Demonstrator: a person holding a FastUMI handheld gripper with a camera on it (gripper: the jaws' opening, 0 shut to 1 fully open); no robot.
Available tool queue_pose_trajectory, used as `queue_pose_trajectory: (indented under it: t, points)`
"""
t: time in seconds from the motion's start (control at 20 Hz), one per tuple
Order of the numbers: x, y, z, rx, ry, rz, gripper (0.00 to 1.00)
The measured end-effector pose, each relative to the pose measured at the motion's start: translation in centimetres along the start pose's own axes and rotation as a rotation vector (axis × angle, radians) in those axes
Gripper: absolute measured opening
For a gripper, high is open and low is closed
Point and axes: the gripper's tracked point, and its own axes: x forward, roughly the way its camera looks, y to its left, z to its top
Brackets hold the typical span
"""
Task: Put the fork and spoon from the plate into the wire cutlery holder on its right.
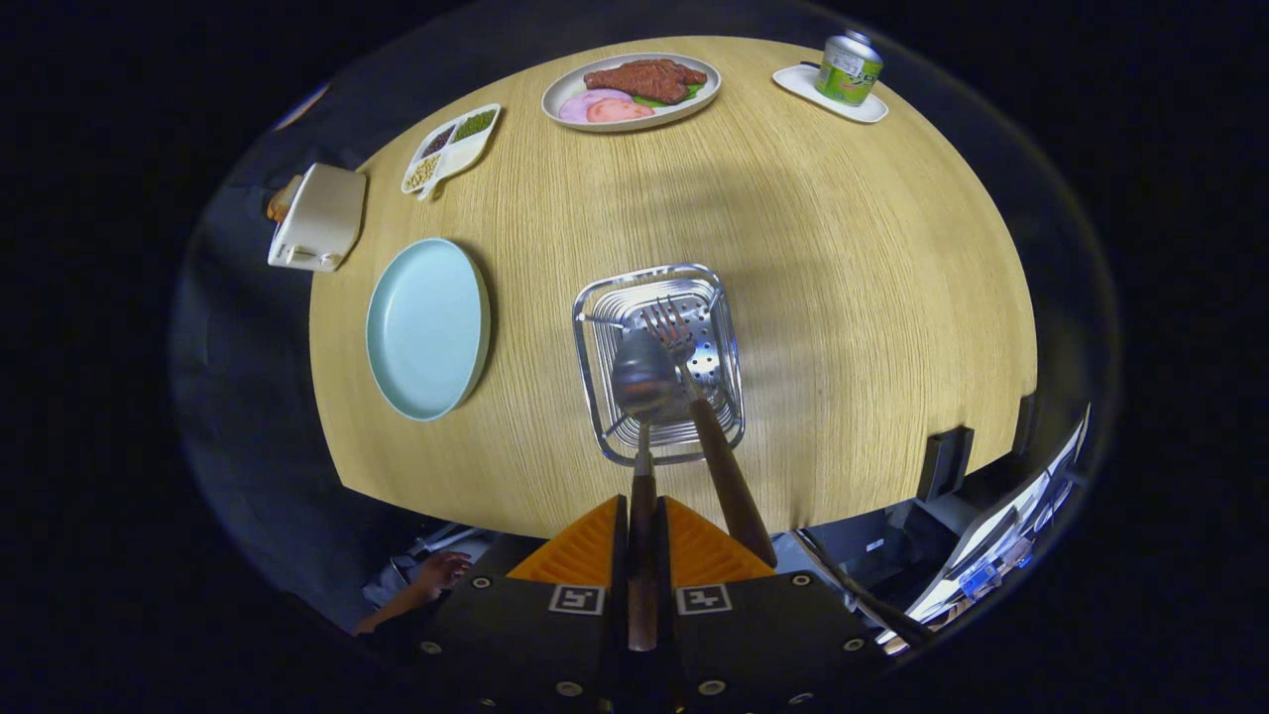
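Looking straight down on the wooden table (843, 258), my gripper (642, 526) is shut on the brown wooden handle of a metal spoon (642, 377). The spoon's bowl hangs over the open top of the wire cutlery holder (658, 362), just ahead of the fingers. A fork (709, 426) with the same wooden handle stands in the holder, tines toward its far side, its handle leaning out past my right finger. The pale blue plate (426, 327) lies left of the holder with nothing on it.
Far across the table are a plate of meat and ham slices (632, 91), a divided dish of beans (451, 149), a green can on a white coaster (848, 69) and a cream toaster (319, 218). A person's hand (436, 575) shows below the near table edge.
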Motion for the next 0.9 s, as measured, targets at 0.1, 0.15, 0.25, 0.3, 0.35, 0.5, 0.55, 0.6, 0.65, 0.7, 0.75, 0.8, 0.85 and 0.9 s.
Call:
queue_pose_trajectory:
  t: [0.1, 0.15, 0.25, 0.3, 0.35, 0.5, 0.55, 0.6, 0.65, 0.7, 0.75, 0.8, 0.85, 0.9]
  points:
    - [-0.8, 0.1, 1.0, 0.005, -0.039, 0.015, 0.18]
    - [-1.3, 0.1, 1.3, 0.005, -0.056, 0.017, 0.22]
    - [-2.2, 0.6, 1.9, 0.01, -0.092, 0.036, 0.34]
    - [-2.8, 0.9, 2.4, 0.013, -0.116, 0.052, 0.39]
    - [-3.5, 1.1, 2.7, 0.011, -0.139, 0.058, 0.41]
    - [-4.7, 1.9, 4.2, -0.001, -0.239, 0.094, 0.52]
    - [-5.5, 2.4, 4.8, -0.004, -0.279, 0.113, 0.54]
    - [-6.5, 2.6, 5.4, -0.015, -0.327, 0.124, 0.58]
    - [-7.4, 2.9, 6.1, -0.031, -0.386, 0.124, 0.6]
    - [-8.5, 3.1, 7.1, -0.048, -0.459, 0.121, 0.62]
    - [-9.6, 3.4, 7.9, -0.064, -0.531, 0.122, 0.63]
    - [-10.8, 3.9, 8.6, -0.072, -0.601, 0.126, 0.63]
    - [-12.2, 4.4, 9.4, -0.076, -0.674, 0.137, 0.63]
    - [-13.7, 5.1, 10.0, -0.081, -0.745, 0.154, 0.63]
